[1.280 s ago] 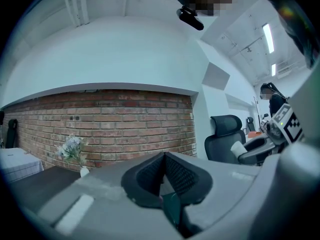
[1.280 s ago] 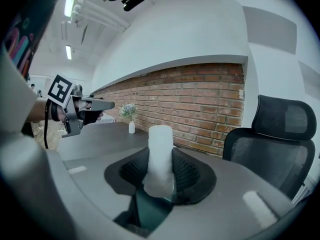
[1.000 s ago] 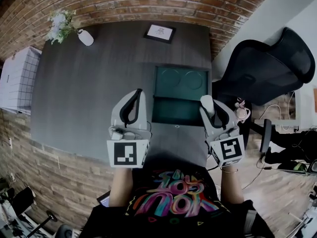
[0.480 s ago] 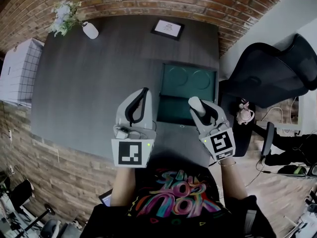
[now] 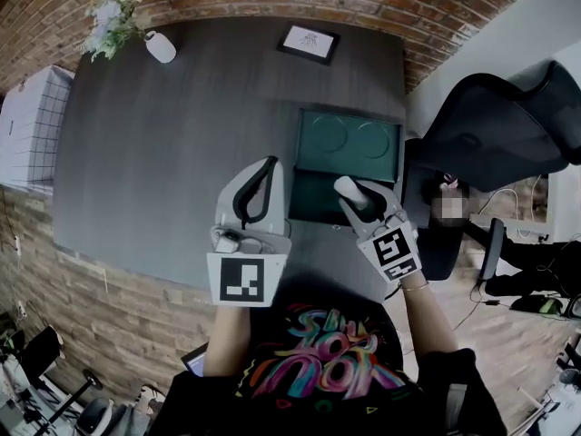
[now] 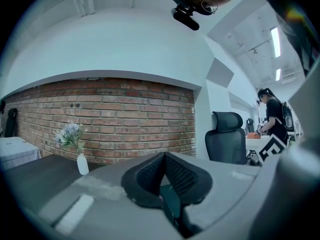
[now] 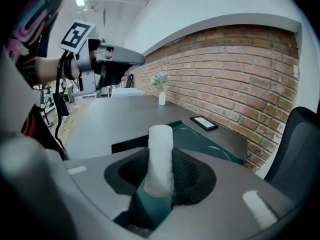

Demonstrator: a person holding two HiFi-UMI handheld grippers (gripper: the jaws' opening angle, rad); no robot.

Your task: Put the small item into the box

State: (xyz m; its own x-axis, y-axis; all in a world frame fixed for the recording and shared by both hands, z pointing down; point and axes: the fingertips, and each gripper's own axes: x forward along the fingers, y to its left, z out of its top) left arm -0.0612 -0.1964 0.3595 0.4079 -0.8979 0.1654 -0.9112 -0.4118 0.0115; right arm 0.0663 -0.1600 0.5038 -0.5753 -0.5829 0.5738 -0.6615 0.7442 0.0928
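Note:
A dark green box [image 5: 349, 141] lies open on the grey table [image 5: 172, 153], its lid with two round hollows at the far side and its tray [image 5: 311, 198] nearer me. My right gripper [image 5: 356, 198] is shut on a small white cylinder [image 5: 347, 191], which hangs at the tray's right edge. In the right gripper view the cylinder [image 7: 161, 154] stands upright between the black pads [image 7: 187, 174], with the box [image 7: 197, 138] beyond. My left gripper [image 5: 257, 192] hovers just left of the tray, shut, with nothing held; its pads [image 6: 182, 176] meet.
A white vase of flowers [image 5: 159, 45] and a framed card [image 5: 310, 42] stand at the table's far edge. A black office chair [image 5: 495, 125] is right of the table. A white checked box [image 5: 32, 134] sits at the left. A person [image 6: 275, 115] stands in the distance.
My right gripper has come down and to the left with the white cylinder, closer to the box's tray. The left gripper has stayed where it was.

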